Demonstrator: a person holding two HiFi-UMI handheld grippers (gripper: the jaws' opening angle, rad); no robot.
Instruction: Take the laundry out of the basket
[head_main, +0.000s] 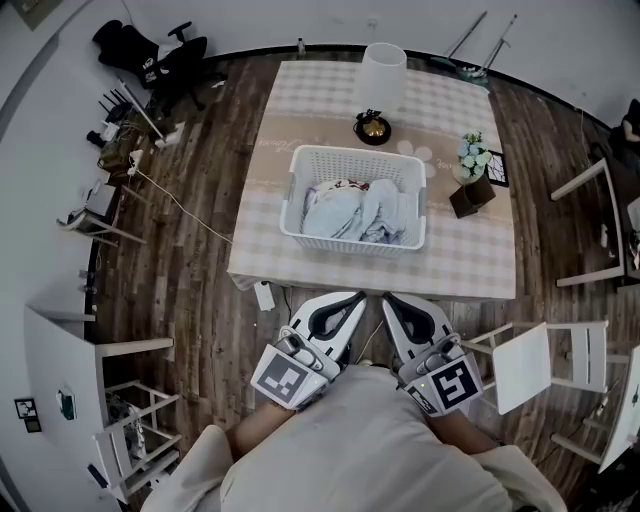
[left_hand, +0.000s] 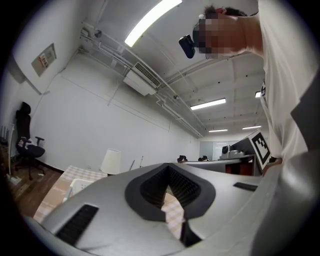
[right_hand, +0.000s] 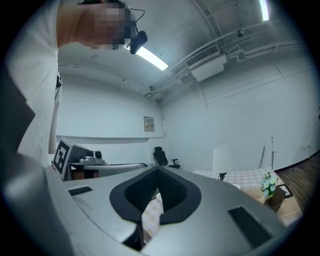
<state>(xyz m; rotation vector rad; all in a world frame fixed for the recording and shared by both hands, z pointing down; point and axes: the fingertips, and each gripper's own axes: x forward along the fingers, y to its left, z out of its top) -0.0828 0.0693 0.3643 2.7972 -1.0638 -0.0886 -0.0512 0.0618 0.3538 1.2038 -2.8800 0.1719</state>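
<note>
- A person in a pale top holds the left gripper (head_main: 345, 303) and the right gripper (head_main: 398, 305) side by side, close against the chest. Both point level toward the table (head_main: 470, 262), their tips angled slightly toward each other.
- Each gripper has a smooth white shell with dark ribbed pads. A cube printed with black-and-white square markers sits at each gripper's near end, just ahead of the person's forearms.
- The left gripper's jaws are closed together with nothing between them. Only the checked tablecloth shows through the diamond-shaped opening in its pads.
- The right gripper's jaws are likewise pressed together and empty.
- The basket (head_main: 355, 156) is a white rectangular plastic tub with slotted walls. It stands near the middle of the table, beyond both grippers and well apart from them.
- The laundry (head_main: 350, 212) lies inside the basket as a soft, crumpled heap of pale blue and white cloth.
- The square table wears a beige-and-white checked cloth. A lamp (head_main: 382, 74) with a white cylindrical shade stands on its far side, and a small flower pot (head_main: 472, 160) stands to the basket's right.
- The floor is dark wood plank. A white chair (head_main: 545, 366) stands at the near right and a black office chair (head_main: 150, 55) at the far left.
</note>
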